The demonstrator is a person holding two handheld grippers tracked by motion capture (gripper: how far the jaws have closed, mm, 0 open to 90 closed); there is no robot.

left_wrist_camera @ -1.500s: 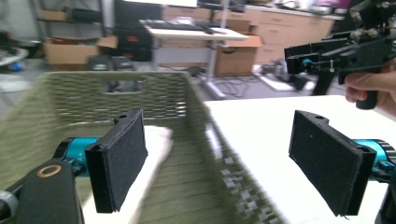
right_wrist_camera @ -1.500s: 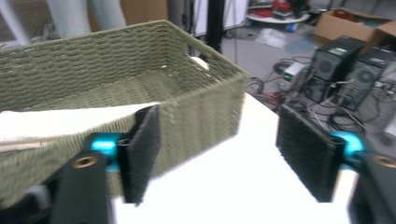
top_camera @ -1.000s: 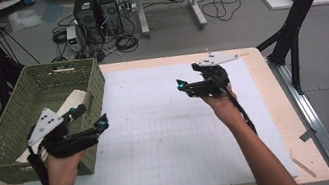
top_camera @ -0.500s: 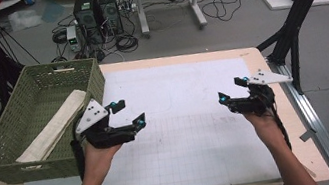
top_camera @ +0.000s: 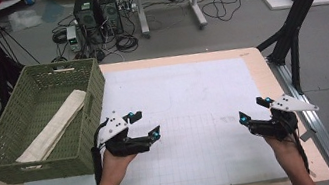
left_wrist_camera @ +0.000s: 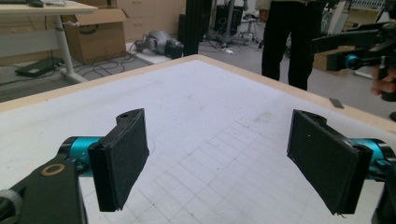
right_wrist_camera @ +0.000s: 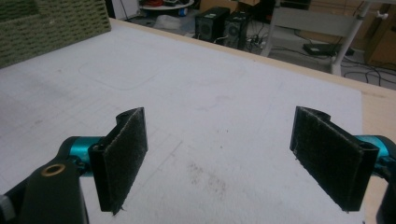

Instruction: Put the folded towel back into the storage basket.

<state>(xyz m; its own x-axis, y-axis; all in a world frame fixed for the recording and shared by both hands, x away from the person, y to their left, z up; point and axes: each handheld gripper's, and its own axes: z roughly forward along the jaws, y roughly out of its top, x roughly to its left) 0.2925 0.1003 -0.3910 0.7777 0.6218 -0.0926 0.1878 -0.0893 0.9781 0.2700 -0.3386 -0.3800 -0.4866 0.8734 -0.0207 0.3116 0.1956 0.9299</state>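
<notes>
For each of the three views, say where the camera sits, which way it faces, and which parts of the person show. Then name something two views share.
High view: above the person's side, looking forward and down on the table; both forearms, left claw and right claw show.
Left gripper view: rides the left claw, facing across the white mat; the other hand shows far right.
Right gripper view: rides the right claw, facing the green basket.
Shared: high and right gripper views both show the basket.

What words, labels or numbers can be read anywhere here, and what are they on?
None can be read.
White mat: a printed grid and faint outlines, no letters or numbers.
Cardboard boxes: a dark mark on one, too blurred to read.
Computer towers on the floor: any badges too small to read.
Green basket, folded cloth, left gripper and right gripper: no lettering visible.
</notes>
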